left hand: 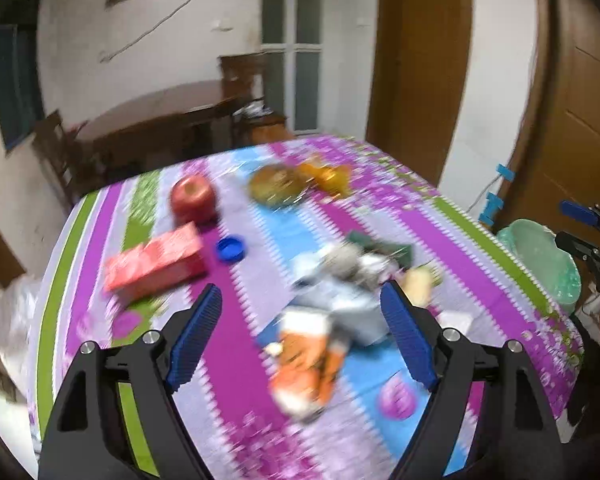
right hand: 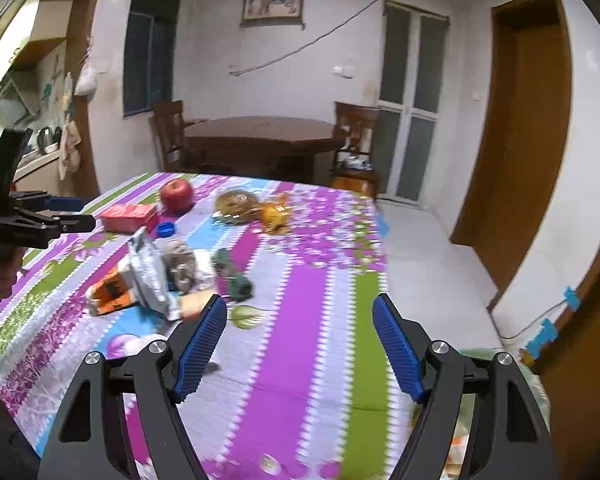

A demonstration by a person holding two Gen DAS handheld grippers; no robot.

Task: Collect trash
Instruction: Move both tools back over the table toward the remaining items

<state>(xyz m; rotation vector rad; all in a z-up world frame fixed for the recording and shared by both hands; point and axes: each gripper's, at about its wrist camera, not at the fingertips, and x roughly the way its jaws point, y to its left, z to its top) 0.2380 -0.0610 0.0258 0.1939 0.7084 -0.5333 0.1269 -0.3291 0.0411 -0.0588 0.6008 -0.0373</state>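
Both hand-held grippers hang over the tabletop w/ jaws spread wide, nothing between them: left hand-held gripper above the trash pile, right hand-held gripper nearer the edge by the green-lined bin. Trash sits mid-tabletop: orange wrapper, silver foil pack, crumpled bits touching them. Farther back lie red apple, red carton, blue cap.

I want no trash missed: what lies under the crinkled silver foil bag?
An orange-and-white wrapper pokes out beneath the silver foil bag, on the striped tablecloth. Anything else below is covered.
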